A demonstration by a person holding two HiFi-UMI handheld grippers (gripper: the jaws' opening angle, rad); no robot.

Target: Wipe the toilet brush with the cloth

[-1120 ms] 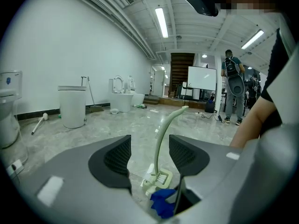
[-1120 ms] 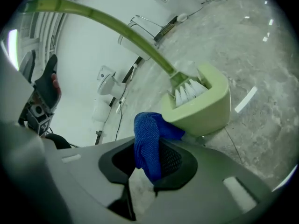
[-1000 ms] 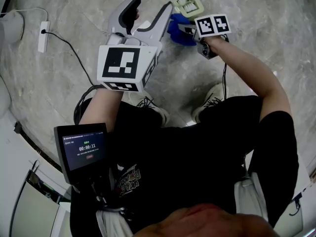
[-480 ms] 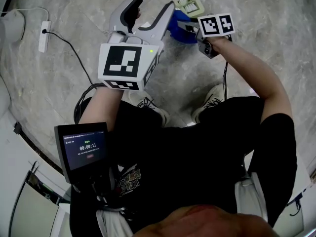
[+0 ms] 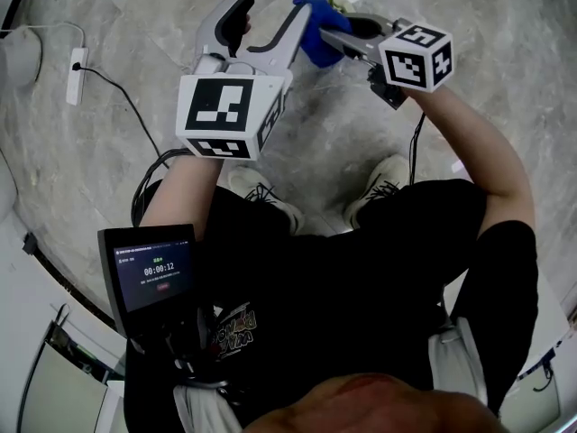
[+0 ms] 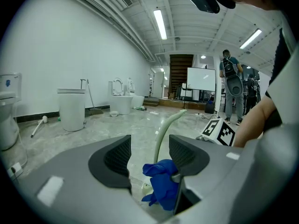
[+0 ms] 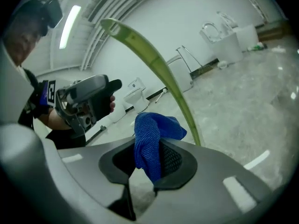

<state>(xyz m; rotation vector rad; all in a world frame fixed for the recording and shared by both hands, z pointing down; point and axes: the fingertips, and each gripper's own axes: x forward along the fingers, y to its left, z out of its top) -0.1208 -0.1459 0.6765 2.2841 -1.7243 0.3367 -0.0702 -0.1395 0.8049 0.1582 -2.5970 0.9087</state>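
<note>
While you gripped the blue cloth (image 5: 317, 34): your right gripper (image 7: 148, 167) had its jaws drawn narrow on one fold, with the loose end standing up toward 12 o'clock in the right gripper view.
Left gripper (image 5: 278, 5): its jaws stood wide apart and held nothing. In its own view the handle (image 6: 162, 138) showed in the gap, but beyond the pads and untouched.
Toilet brush (image 7: 156, 64): its pale green curved handle rose from about 4 o'clock of the cloth and swept up to 11 o'clock in the right gripper view. In the head view it sat at 12 o'clock, past both grippers, and its head was hidden.
Contact: the cloth's corner lay just beside the handle, at the cloth's 3 o'clock. No view settled whether they touched.
Step, as I judged it: you were bringing the cloth onto the handle for a stroke.
Doing it well: the free flap, not the jaw tips, had to meet the handle. It needed to be pressed in from the side and drawn along the curve.
Steadying: nothing visible held the brush, so a firm push would likely have swung it. Closing your left gripper on the handle above the wiping zone would have braced it.
Risk: only a small fold was pinched, so a hard drag could have pulled the cloth free.
</note>
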